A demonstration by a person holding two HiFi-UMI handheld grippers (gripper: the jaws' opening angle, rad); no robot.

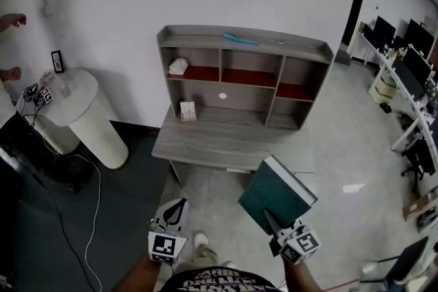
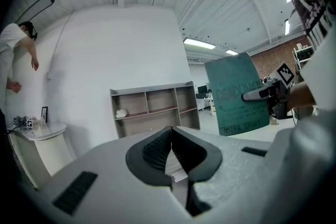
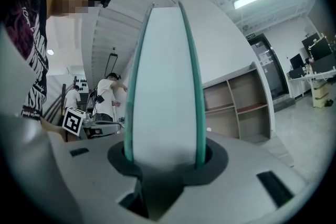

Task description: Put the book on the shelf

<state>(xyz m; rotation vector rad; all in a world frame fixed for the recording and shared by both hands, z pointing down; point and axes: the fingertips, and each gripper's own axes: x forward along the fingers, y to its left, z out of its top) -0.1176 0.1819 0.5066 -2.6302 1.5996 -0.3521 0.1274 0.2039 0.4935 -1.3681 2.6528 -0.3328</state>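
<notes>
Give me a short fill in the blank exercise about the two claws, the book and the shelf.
1. The right claw is shut on the teal ___.
2. The left claw is ___ and holds nothing.
3. In the head view, the white object sits in the shelf's top ___ compartment.
Missing words: book; shut; left.

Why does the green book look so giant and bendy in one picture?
Right gripper view: the book sits very close to the wide-angle lens, so it bulges and looks soft. Left gripper view: the shelf bends, and the corners go dark. Head view: sharper, evenly lit.
</notes>
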